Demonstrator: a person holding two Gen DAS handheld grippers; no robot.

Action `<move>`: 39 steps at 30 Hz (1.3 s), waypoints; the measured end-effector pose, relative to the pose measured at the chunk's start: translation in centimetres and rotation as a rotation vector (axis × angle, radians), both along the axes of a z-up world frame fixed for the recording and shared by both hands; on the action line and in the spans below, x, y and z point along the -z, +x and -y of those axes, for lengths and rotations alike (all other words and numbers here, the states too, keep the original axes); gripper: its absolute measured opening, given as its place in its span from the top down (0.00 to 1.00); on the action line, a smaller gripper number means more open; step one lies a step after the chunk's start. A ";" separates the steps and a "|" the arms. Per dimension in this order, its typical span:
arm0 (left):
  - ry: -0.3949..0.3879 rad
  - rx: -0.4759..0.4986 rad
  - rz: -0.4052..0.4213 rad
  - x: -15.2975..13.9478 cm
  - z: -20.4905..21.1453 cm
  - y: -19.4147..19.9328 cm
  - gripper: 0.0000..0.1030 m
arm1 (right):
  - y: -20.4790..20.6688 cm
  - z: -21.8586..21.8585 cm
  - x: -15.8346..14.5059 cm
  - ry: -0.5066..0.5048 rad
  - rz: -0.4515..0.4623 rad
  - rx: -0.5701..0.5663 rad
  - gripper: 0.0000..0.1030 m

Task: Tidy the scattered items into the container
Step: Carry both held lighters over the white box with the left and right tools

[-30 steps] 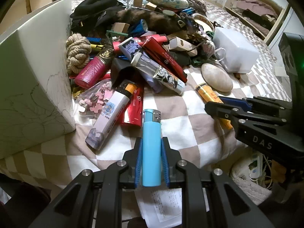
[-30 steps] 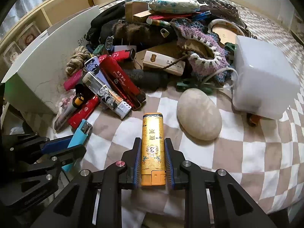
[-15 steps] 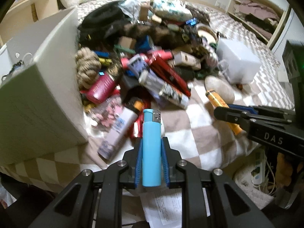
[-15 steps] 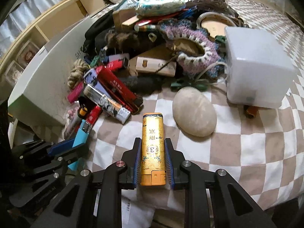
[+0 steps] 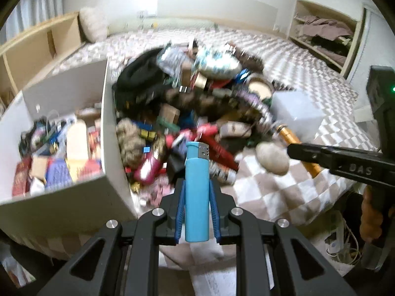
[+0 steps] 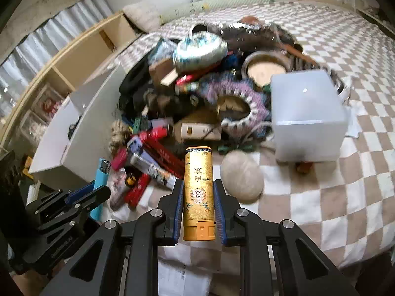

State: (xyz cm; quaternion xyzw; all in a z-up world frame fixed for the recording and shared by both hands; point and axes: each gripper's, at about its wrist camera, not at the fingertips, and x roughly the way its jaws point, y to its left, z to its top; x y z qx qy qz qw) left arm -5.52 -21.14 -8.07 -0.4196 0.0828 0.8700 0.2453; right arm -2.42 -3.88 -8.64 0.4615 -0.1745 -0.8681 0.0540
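Gripping a blue lighter point(image 5: 196, 192), the left gripper point(image 5: 196, 212) hangs beside the white container point(image 5: 108, 148), while the right gripper point(image 6: 198, 212) clamps a gold lighter point(image 6: 198, 192) above the checkered bedspread point(image 6: 333, 197), the messy pile point(image 6: 197, 103) just beyond

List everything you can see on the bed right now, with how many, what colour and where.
blue lighter: one, light blue, between the left gripper's pads
gold lighter: one, gold, between the right gripper's pads
white box: one, white, left of the pile, already holding items
pile of items: many, mixed colours, mid-bed, too blurred to count
smooth stone: one, beige, near edge of the pile
translucent cube: one, frosted white, right of the pile
checked bedcover: one, beige and white
left gripper: one, black, blue pads
right gripper: one, black, blue pads
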 end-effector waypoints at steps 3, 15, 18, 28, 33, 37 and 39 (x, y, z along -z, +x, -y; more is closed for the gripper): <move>0.026 0.011 -0.045 -1.9 0.0 0.1 0.82 | 0.2 -0.4 -0.8 -0.015 -0.014 0.013 0.77; 0.071 -0.046 -0.144 -7.2 2.5 -2.0 0.82 | -1.0 0.2 -4.7 0.015 -0.119 0.036 0.77; 0.077 -0.064 -0.171 -8.4 3.4 -2.9 0.82 | -1.6 0.7 -5.7 0.032 -0.148 0.036 0.77; 0.060 -0.114 -0.212 -10.7 5.7 -5.9 0.81 | -4.3 2.9 -9.1 0.062 -0.246 0.021 0.77; 0.059 -0.151 -0.213 -11.0 7.3 -7.4 0.82 | -6.1 5.2 -10.2 0.063 -0.280 -0.019 0.77; 0.080 -0.192 -0.203 -11.1 8.7 -8.1 0.82 | -7.5 7.5 -10.7 0.056 -0.296 -0.065 0.77; 0.081 -0.209 -0.205 -11.0 9.3 -8.3 0.82 | -8.1 8.8 -10.8 0.050 -0.300 -0.091 0.77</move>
